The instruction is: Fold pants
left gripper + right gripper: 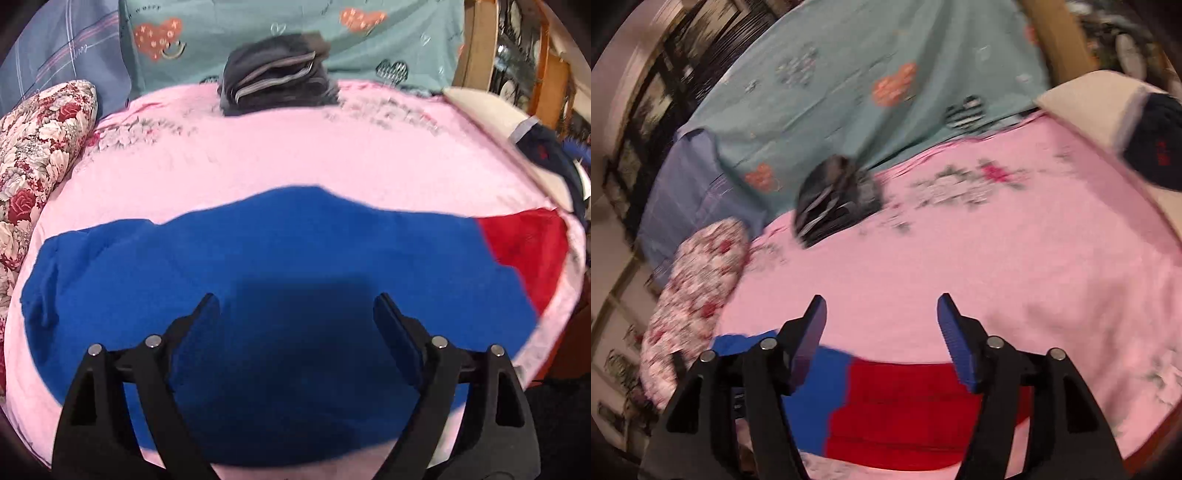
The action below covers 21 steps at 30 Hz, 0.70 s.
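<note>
**Both grippers open above the spread pants**

Lower frame, left wrist view: my left gripper (295, 314) hangs over the blue body of the pants (258, 295), jaws wide apart and holding nothing; its shadow falls on the cloth between them. I cannot tell whether the fingertips touch the fabric.

Lower frame, right wrist view: my right gripper (881, 317) is likewise open and empty, set above the red band (905, 406) at one end of the pants, which meets the blue part at lower left of that view.

Middle frame: the pants lie flat and lengthwise across the pink blanket (295, 155), red end at right in the left view. The fabric looks like fleece; I judge it soft, light, limp and not slippery, so it should drape and sag when lifted. I would pinch edges or corners, one at the red band and one at the far blue end, not the flat middle.

Upper frame: a dark folded stack (277, 85) sits at the blanket's far edge, well apart from the pants. A floral pillow (40, 140) lies at left, and a teal sheet (295, 33) with hearts hangs behind.
</note>
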Motion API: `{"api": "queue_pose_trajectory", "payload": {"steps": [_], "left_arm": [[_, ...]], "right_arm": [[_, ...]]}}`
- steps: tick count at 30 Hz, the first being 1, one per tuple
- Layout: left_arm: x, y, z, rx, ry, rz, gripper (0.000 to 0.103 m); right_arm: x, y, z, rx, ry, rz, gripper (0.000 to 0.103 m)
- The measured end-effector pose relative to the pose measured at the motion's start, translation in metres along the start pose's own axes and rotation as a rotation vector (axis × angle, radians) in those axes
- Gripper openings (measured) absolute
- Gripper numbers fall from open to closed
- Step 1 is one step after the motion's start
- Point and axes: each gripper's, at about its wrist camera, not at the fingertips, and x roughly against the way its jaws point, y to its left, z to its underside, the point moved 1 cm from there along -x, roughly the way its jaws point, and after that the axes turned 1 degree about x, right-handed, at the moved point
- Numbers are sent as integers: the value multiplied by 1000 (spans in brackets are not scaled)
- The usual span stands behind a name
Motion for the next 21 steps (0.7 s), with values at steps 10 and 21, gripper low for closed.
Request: {"api": "queue_pose_trajectory", "payload": {"steps": [10, 21], "left_arm": [[-16, 10, 10, 12, 9, 22, 85], [-20, 13, 6, 24, 8, 55, 88]], "right_arm": [[-274, 117, 28, -2, 621, -287, 64], [-283, 146, 27, 42, 714, -371, 64]]}}
